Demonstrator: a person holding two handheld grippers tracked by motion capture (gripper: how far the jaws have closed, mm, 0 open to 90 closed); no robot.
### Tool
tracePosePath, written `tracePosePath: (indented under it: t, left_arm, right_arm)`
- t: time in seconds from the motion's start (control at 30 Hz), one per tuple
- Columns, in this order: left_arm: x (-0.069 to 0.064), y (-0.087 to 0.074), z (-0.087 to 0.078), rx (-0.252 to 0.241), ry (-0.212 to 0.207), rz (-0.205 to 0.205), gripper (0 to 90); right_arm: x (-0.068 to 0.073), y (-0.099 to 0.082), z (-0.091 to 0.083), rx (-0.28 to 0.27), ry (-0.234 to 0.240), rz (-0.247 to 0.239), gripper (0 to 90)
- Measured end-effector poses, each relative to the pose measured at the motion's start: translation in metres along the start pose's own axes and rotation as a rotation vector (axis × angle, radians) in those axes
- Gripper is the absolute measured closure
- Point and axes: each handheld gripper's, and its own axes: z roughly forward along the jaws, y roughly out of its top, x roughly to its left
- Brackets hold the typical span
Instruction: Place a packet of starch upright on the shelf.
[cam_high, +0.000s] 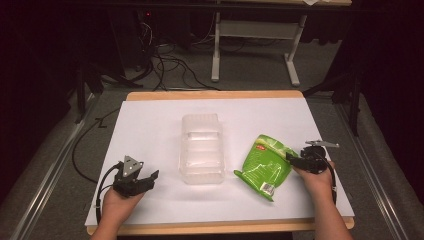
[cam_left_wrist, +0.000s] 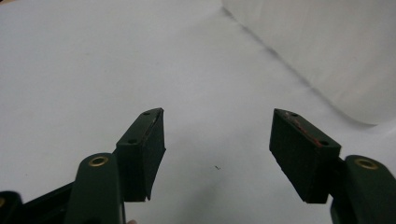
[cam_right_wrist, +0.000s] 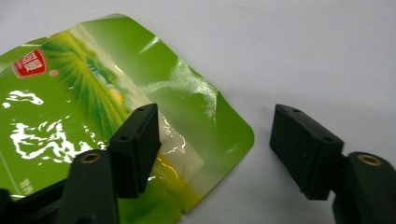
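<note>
Green bag (cam_high: 264, 164): glossy foil pouch lying flat on the white table sheet (cam_high: 150, 125), right of centre, one corner between the spread jaws of the right gripper (cam_right_wrist: 215, 149), not yet pinched.
Risk: slick film could slide out of a shallow corner grip, or crumple and tear if squeezed hard; a jaw may push the bag along instead of getting under it.
Clear plastic box (cam_high: 201, 148): centre of the table, just left of the bag; a swung bag could knock it.
Left gripper (cam_left_wrist: 217, 154): jaws apart, holding nothing, over bare sheet near the box.
</note>
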Motion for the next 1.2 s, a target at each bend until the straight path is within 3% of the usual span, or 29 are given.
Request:
tracePosePath:
  t: [0.1,0.4,0.9,1.07,1.2]
  left_arm:
    - [-0.0007,0.0000,0.0011,0.004,-0.001,0.004,36.2]
    - [-0.0016,0.0001,0.0015,0.010,-0.001,0.010,36.2]
    - [-0.0022,0.0003,0.0022,0.013,-0.004,0.013,36.2]
    - [-0.0026,0.0003,0.0031,0.017,-0.003,0.016,36.2]
    - [-0.0030,0.0003,0.0036,0.018,-0.003,0.018,36.2]
  right_arm:
    - [0.0008,-0.0002,-0.0008,0.006,0.015,-0.001,45.2]
    - [0.0018,-0.0007,-0.0024,0.015,0.000,-0.021,59.5]
    - [0.0030,-0.0009,-0.0025,0.017,0.016,-0.022,72.9]
    - [0.0055,-0.0009,-0.0021,0.020,0.012,-0.034,81.7]
    - [0.0056,-0.0009,-0.0014,0.019,0.036,-0.029,87.5]
